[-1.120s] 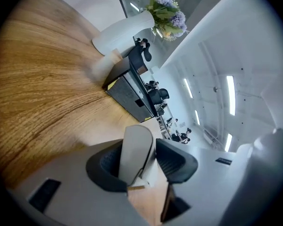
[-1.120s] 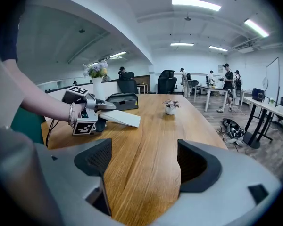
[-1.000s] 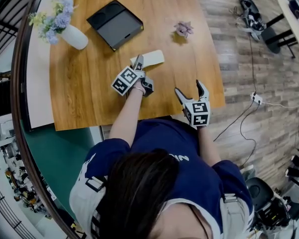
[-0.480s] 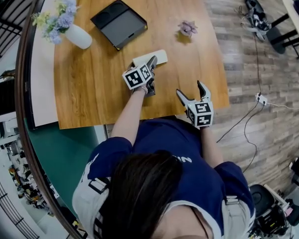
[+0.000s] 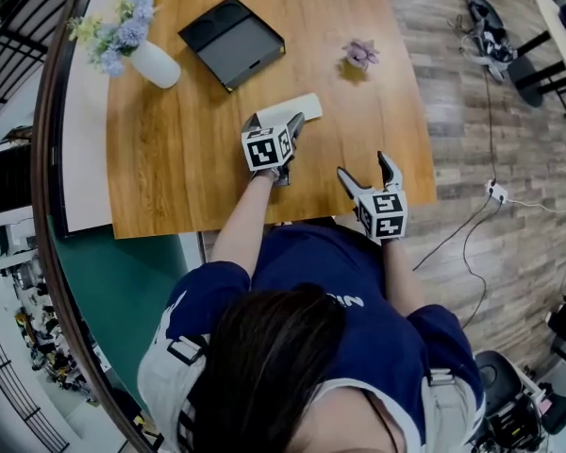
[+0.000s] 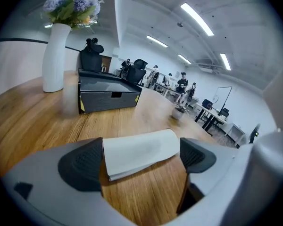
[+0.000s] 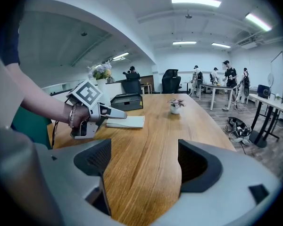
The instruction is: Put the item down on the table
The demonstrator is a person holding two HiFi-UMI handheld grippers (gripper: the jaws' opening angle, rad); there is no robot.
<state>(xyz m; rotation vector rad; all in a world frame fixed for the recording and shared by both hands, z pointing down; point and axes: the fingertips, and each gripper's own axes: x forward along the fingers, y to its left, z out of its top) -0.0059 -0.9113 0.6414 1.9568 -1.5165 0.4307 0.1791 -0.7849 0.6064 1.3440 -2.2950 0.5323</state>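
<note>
Wood-grain desk [image 5: 170, 159], top mostly bare. The near edge is seen against the person's body; the right edge curves off toward the plank floor [image 5: 491, 111].

Three things are noted along the far side:
- a white vase [image 5: 154, 65] with flowers, far left
- a black box [image 5: 231, 42], beside the vase
- a small potted plant [image 5: 360, 55], toward the right edge

Open wood is seen left of the left gripper [image 5: 274, 121] as far as the desk's left edge. More is seen between the item and the black box, and right of the item out to the right edge.

The item [image 6: 141, 152], white, flat and folded, is seen lying on the desk near the middle, well apart from the box and the plant.

Left gripper: the jaws are spread wider than the item is long, with the item lying between them. In the left gripper view one pad [image 6: 80, 164] is seen right at the item's end; contact cannot be told. A clear gap is seen at the other pad. The item is not clamped.

Right gripper [image 5: 362, 165]: it is held over the near right corner, close to the near edge. The jaws are wide apart, and only bare wood is seen between them.
</note>
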